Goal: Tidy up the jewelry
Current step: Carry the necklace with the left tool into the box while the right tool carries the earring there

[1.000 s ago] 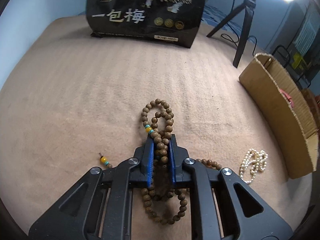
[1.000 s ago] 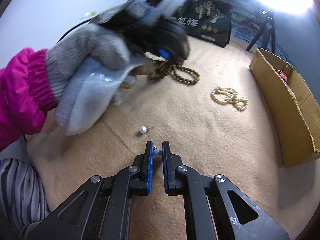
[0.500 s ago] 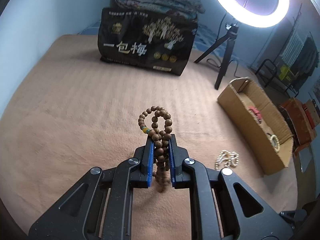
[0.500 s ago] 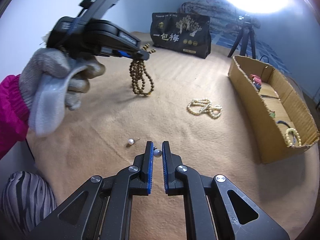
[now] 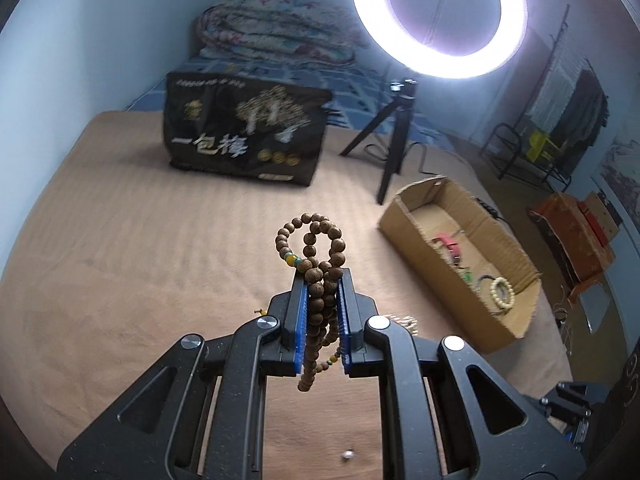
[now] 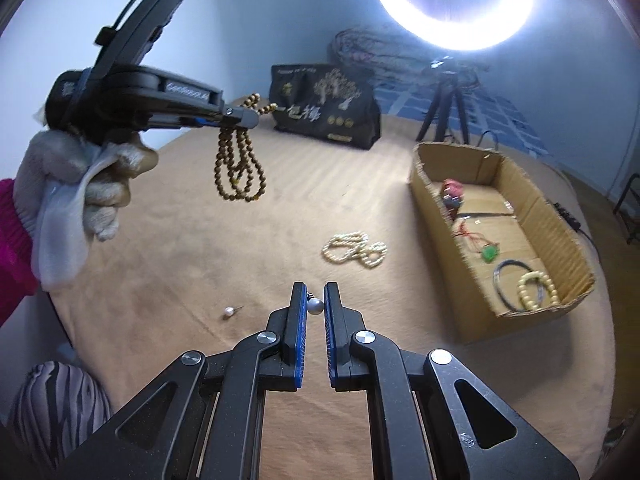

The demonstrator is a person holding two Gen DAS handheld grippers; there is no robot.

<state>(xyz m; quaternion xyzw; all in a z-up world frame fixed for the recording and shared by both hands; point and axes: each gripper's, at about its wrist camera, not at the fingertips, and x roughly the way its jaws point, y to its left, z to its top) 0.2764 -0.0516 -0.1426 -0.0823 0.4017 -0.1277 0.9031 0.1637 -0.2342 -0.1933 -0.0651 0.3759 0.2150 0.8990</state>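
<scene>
The task looks partly done, with both hands loaded and nothing yet dropped. The cardboard box [image 6: 560, 236] already holds a red piece, a green pendant on a red cord, a dark bangle and a cream bead bracelet [image 6: 538, 290]. The left gripper [image 5: 323, 280] has its fingers clamped on the wooden bead necklace [image 6: 238, 168], which hangs in loops clear of the bed [image 6: 200, 240], well short of the box. The right gripper [image 6: 315, 300] has its fingers together on a small pearl earring [image 6: 315, 306], held above the bed. Left lying on the bed are the pearl necklace [image 6: 356, 249], between the grippers and the box, and a second pearl earring [image 6: 229, 312] near the right gripper. So I judge two deliveries pending and two pickups after them.
</scene>
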